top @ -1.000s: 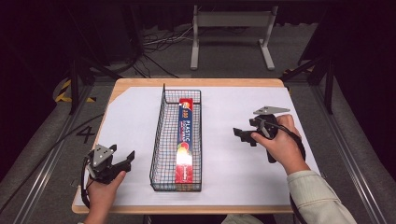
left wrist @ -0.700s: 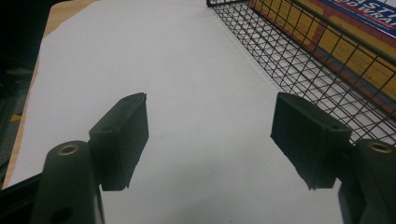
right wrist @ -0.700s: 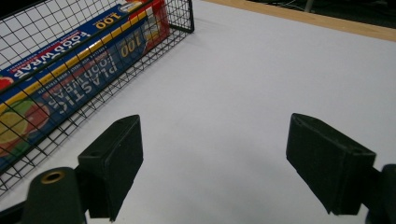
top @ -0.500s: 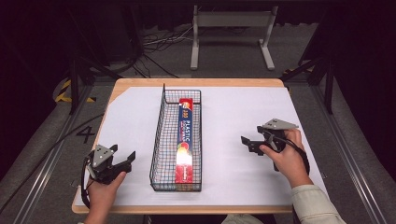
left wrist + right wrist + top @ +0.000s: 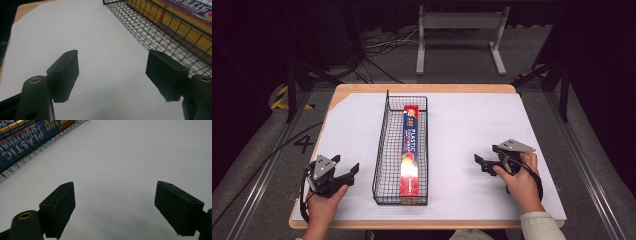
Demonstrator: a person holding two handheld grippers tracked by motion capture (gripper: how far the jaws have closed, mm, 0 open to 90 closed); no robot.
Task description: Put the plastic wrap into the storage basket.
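While the long blue-and-red plastic wrap box (image 5: 410, 150) lay flat inside the black wire basket (image 5: 383, 145) at mid-desk, the right gripper (image 5: 482, 163) had dropped from its raised spot to the white desk (image 5: 462, 125), well apart from the basket, fingers (image 5: 58, 205) spread wide and empty. The left gripper (image 5: 347, 172) sat unmoved, fingers apart. Likely finished, box placed.

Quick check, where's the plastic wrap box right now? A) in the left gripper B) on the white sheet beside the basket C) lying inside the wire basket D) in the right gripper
C: the plastic wrap box lies lengthwise inside the wire basket, along its right side, and both grippers sit apart from it with open, empty jaws.
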